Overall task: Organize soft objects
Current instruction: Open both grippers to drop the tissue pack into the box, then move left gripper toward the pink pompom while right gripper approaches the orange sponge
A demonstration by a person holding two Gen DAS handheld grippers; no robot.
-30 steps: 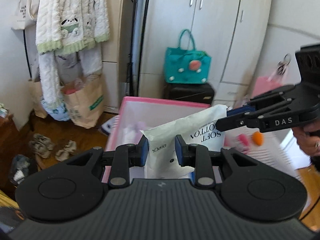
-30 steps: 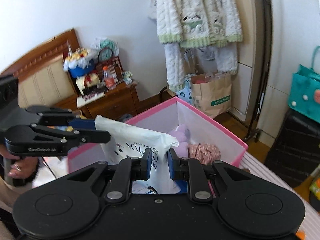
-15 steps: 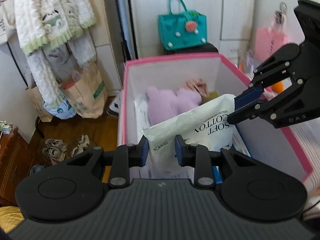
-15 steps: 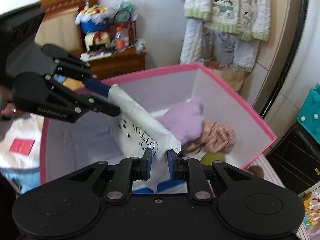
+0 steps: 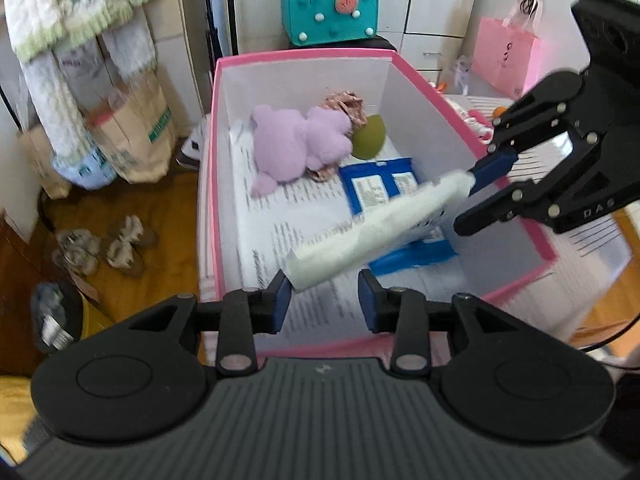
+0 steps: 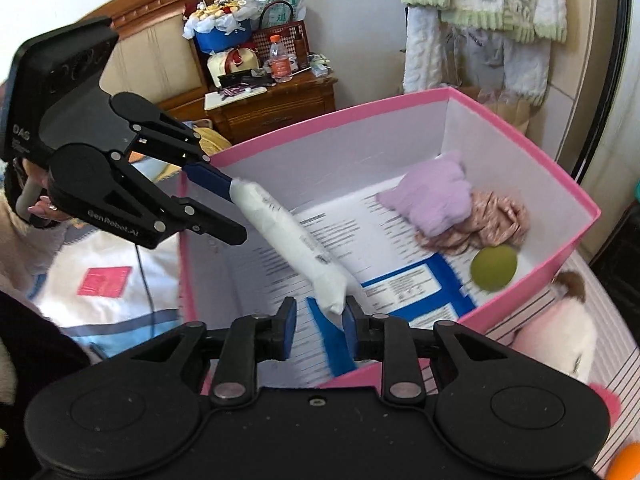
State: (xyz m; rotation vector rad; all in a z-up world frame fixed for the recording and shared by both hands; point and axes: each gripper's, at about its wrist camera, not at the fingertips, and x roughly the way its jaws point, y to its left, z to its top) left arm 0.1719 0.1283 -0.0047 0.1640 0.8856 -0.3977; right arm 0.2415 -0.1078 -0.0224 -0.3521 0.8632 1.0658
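A white soft cotton-tissue pack (image 5: 372, 232) hangs over the open pink box (image 5: 304, 57), stretched between both grippers. My left gripper (image 5: 323, 295) is open, and one end of the pack rests against its left finger. My right gripper (image 6: 319, 318) is open too, with the pack's other end (image 6: 296, 244) touching its right finger. Each gripper shows in the other's view, the right one (image 5: 480, 196) and the left one (image 6: 224, 208). Inside the box lie a purple plush (image 5: 298, 140), a pink crumpled cloth (image 5: 346, 104), a green ball (image 5: 368, 140) and a blue pack (image 5: 380, 188).
A teal bag (image 5: 330, 8) and a pink gift bag (image 5: 506, 56) stand behind the box. Paper bags (image 5: 132, 132) and slippers (image 5: 108, 244) are on the wood floor to the left. A wooden nightstand (image 6: 272, 108) and a white plush (image 6: 560, 344) show in the right wrist view.
Both grippers have opened and tilted down over the box. The pack, held upright before, now lies slack between them and is dropping into the box.
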